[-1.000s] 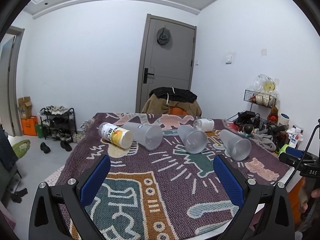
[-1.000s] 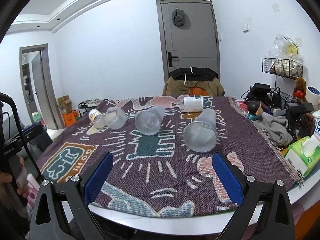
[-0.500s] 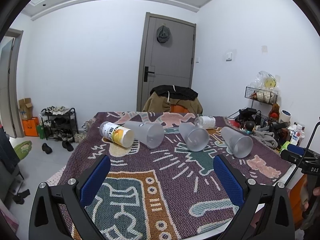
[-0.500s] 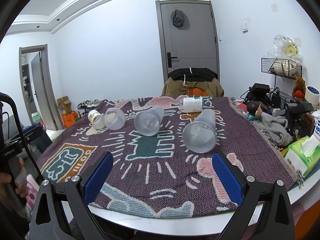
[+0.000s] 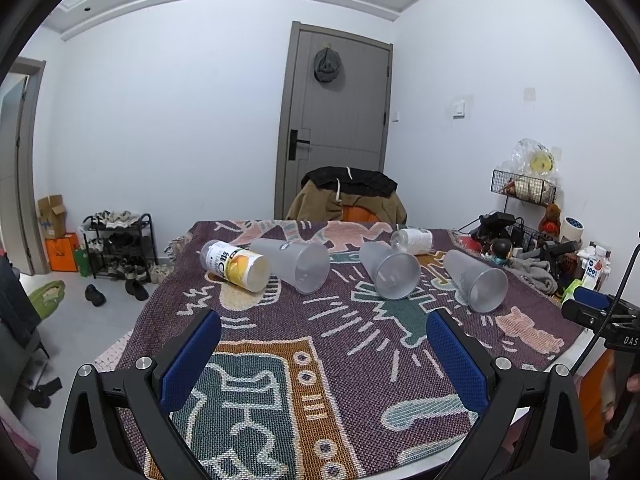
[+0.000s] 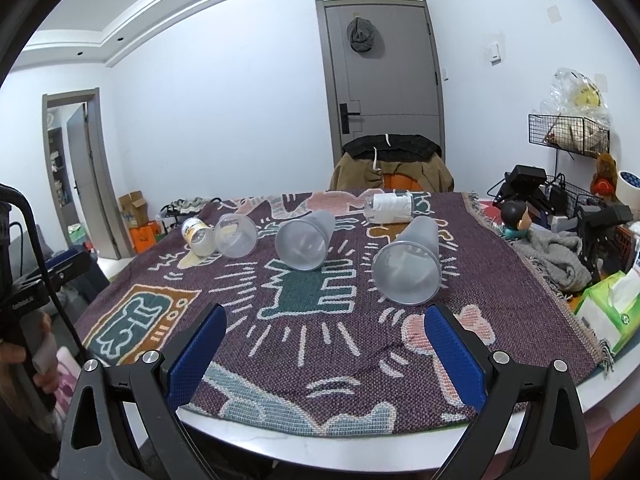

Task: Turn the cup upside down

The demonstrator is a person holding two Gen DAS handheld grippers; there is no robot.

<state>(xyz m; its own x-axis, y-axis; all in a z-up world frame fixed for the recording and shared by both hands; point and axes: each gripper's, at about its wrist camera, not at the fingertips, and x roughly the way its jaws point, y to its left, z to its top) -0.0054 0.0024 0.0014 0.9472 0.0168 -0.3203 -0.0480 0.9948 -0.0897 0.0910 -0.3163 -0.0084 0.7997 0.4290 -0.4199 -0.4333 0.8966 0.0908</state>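
Three frosted plastic cups lie on their sides on the patterned cloth, mouths toward me: a left cup (image 5: 298,265) (image 6: 236,235), a middle cup (image 5: 390,270) (image 6: 305,245) and a right cup (image 5: 476,285) (image 6: 410,266). My left gripper (image 5: 323,354) is open and empty above the near part of the cloth, well short of the cups. My right gripper (image 6: 325,346) is open and empty near the table's front edge, with the right cup just beyond its right finger.
A yellow-labelled bottle (image 5: 236,266) lies beside the left cup and a white bottle (image 6: 390,207) lies farther back. Clutter, a grey cloth (image 6: 554,254) and a tissue pack (image 6: 608,308) crowd the right edge. A chair with a jacket (image 5: 348,196) stands behind the table.
Both views have drifted only slightly; the cups and bottles lie as before and both grippers stay open.
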